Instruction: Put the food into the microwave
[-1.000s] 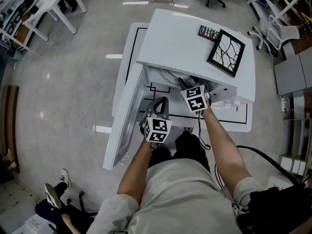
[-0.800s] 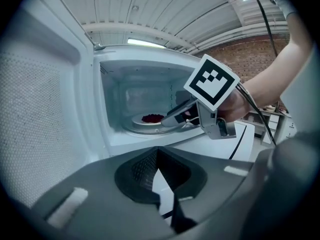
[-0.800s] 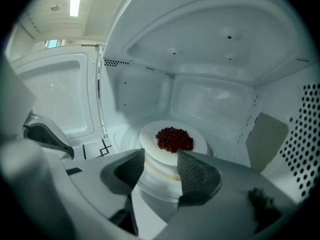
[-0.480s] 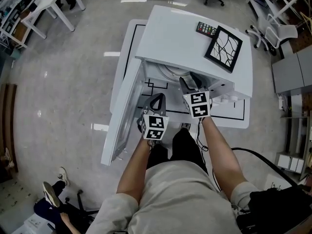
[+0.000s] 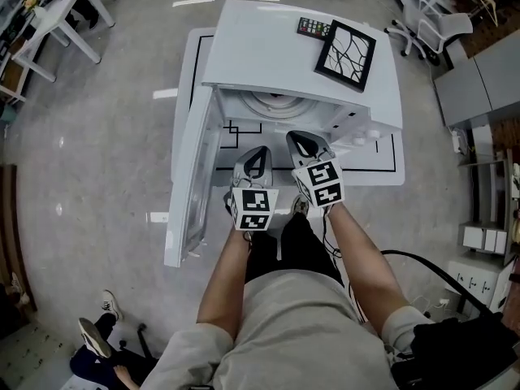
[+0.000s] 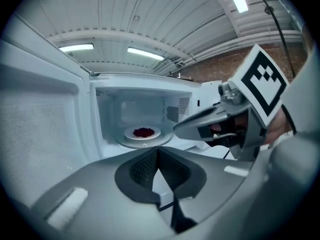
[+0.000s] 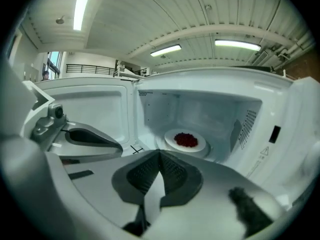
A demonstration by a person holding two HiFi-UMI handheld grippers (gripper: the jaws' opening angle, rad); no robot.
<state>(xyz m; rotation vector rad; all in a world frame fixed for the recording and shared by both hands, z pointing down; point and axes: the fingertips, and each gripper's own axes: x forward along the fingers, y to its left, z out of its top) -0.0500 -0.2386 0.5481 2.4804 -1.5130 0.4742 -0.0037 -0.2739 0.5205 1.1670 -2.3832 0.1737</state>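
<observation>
We're over a white table (image 5: 188, 63) on the grey floor (image 5: 97, 136), with black lines (image 5: 396, 159) marked across its top. Sitting directly on it is the white microwave (image 5: 284, 55), taking up most of the surface, its door (image 5: 191, 193) swung wide open on the left.

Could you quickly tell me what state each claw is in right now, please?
Left claw: closed, holding nothing.
Right claw: closed, holding nothing.

A white table (image 5: 387, 167) stands on grey floor (image 5: 97, 153), a white chair (image 5: 424, 21) past its far right corner, a white desk (image 5: 58, 8) off its far left. Strip lights (image 7: 81, 5) cross the ribbed ceiling (image 7: 150, 19).
</observation>
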